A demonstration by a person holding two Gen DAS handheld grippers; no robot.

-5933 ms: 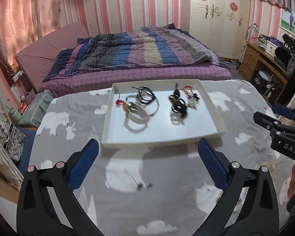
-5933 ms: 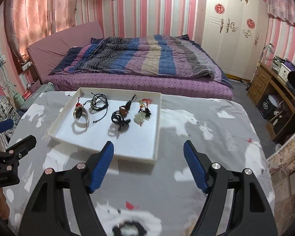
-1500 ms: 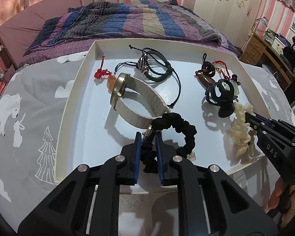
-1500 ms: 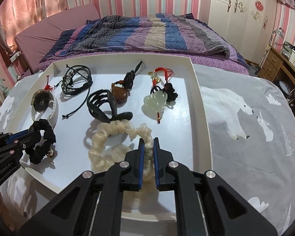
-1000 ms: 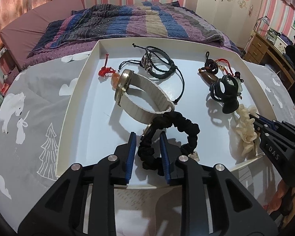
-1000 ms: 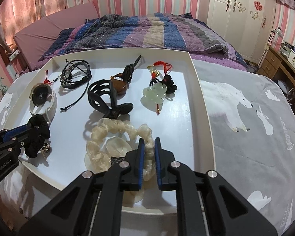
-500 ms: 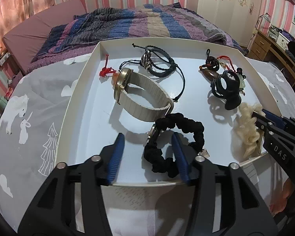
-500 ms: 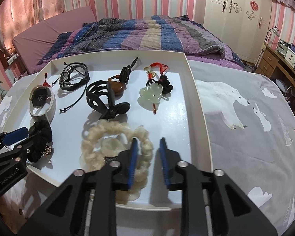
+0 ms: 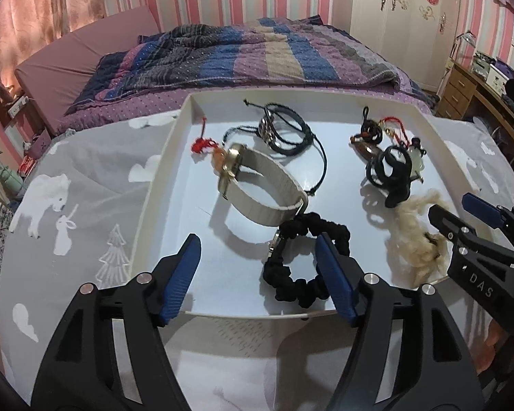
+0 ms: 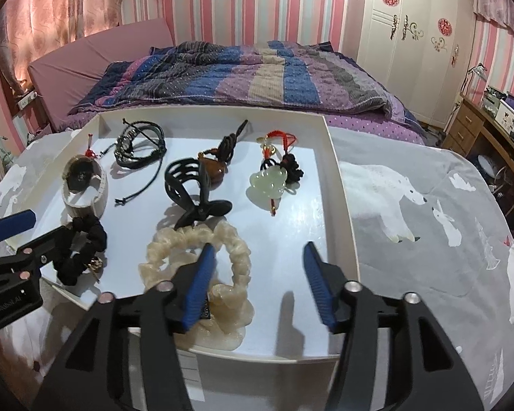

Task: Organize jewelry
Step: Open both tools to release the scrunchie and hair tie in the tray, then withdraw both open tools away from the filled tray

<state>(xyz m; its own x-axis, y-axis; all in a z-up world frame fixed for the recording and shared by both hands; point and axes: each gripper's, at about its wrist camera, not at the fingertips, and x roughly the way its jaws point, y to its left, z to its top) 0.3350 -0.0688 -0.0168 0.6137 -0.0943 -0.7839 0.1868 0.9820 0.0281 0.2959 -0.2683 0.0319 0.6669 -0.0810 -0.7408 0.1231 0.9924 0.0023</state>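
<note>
A white tray (image 9: 161, 171) (image 10: 339, 205) sits on the grey cloth and holds the jewelry. A black scrunchie (image 9: 305, 263) (image 10: 85, 239) lies near its front edge. My left gripper (image 9: 257, 243) (image 10: 48, 226) is opening around it, the right pad beside it and no pad pressing. A cream scrunchie (image 10: 238, 250) (image 9: 414, 239) lies at the front right. My right gripper (image 10: 258, 248) (image 9: 452, 205) is opening over it, its left finger above the ring. Farther back lie a white watch band (image 9: 267, 191), a black cord bracelet (image 9: 284, 133), a black claw clip (image 10: 188, 185) and a jade pendant (image 10: 269, 181).
The tray rests on a table under a grey polar-bear cloth (image 10: 411, 205). Beyond it stands a bed with a striped quilt (image 10: 257, 68). A wooden desk (image 10: 479, 130) and a white wardrobe (image 10: 411, 34) stand at the right.
Both grippers went from shut to open. The left one let go of the black scrunchie and the right one let go of the cream scrunchie; both now lie in the tray.
</note>
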